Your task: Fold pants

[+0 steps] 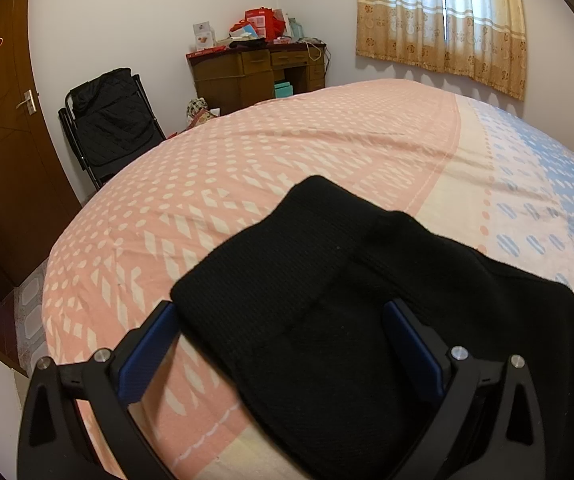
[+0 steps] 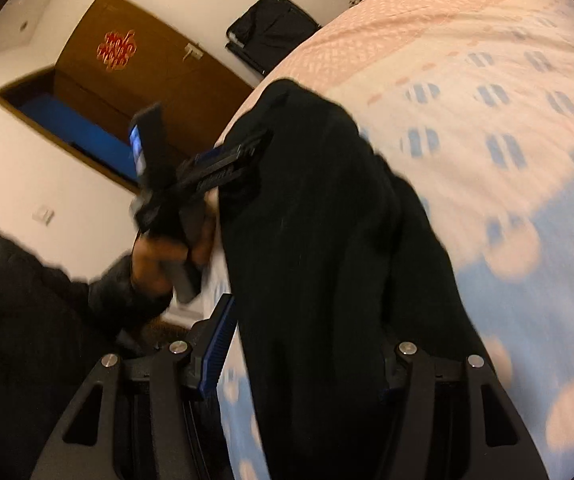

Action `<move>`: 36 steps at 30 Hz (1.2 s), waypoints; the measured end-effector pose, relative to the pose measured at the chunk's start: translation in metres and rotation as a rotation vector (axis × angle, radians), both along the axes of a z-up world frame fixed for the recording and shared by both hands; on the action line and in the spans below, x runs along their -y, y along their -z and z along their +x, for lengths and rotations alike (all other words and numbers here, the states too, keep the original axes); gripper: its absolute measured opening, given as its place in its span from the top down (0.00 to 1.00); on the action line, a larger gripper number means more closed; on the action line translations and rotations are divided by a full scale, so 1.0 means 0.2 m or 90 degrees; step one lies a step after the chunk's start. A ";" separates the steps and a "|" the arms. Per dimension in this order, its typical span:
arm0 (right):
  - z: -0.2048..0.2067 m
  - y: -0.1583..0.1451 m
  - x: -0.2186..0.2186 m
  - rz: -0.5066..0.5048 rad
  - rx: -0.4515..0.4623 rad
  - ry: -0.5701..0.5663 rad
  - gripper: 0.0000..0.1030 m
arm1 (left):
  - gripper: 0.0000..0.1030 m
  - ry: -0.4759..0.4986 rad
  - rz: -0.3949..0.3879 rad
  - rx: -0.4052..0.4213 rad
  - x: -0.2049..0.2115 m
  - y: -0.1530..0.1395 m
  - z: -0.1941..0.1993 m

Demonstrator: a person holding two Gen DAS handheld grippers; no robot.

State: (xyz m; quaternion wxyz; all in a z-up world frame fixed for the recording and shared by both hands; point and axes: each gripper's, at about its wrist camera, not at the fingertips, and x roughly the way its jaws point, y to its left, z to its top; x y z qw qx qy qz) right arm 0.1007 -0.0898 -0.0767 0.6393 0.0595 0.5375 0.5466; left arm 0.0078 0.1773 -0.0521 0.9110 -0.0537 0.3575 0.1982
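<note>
Black knit pants [image 1: 327, 320] are seen lying on the bed [image 1: 247, 152], bunched in a folded heap near the bed's near edge, over the seam where the pink-patterned part of the sheet meets the cream and blue part. In the left wrist view the left tongs [image 1: 283, 336] are held wide apart over the heap, one blue pad beside the fabric's left edge, the other partly sunk behind a fold; no pinch on the cloth is shown. In the right wrist view the right tongs [image 2: 307, 344] are spread about halfway, with the pants [image 2: 327, 240] running up between the fingers; the left pad stands just clear of the fabric, the right pad is hidden by it, so a grip cannot be told. The left tongs [image 2: 247, 152] are seen there too, held by a hand [image 2: 163, 256] in a dark sleeve at the bed's edge, their tips at the far end of the heap. Beyond the bed a black folding chair [image 1: 111, 120], a brown door [image 1: 3, 152], a cluttered wooden desk [image 1: 259, 72] and a curtained window [image 1: 443, 20] are visible
</note>
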 end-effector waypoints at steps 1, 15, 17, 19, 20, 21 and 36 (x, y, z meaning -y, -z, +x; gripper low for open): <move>0.03 0.01 -0.03 0.011 -0.010 0.005 0.42 | 0.00 0.000 0.000 0.000 0.00 0.00 0.00; -0.11 -0.03 -0.01 -0.005 0.035 -0.036 0.42 | 0.00 0.002 0.000 0.001 0.00 0.00 0.00; -0.08 -0.05 0.02 0.010 0.027 -0.040 0.42 | 0.00 0.002 0.000 0.002 0.01 0.00 0.00; 0.02 -0.06 0.05 -0.007 0.049 0.023 0.42 | 0.00 0.002 0.000 0.001 0.01 0.00 0.00; 0.08 -0.05 0.06 -0.023 0.055 0.080 0.42 | 0.00 0.002 -0.001 0.002 0.00 0.00 0.00; 0.12 -0.04 0.08 -0.013 0.031 0.112 0.42 | 0.00 0.002 -0.001 0.002 0.01 0.00 0.00; 0.24 -0.11 -0.06 0.044 0.082 0.167 0.43 | 0.00 0.000 0.006 -0.004 0.01 0.02 0.01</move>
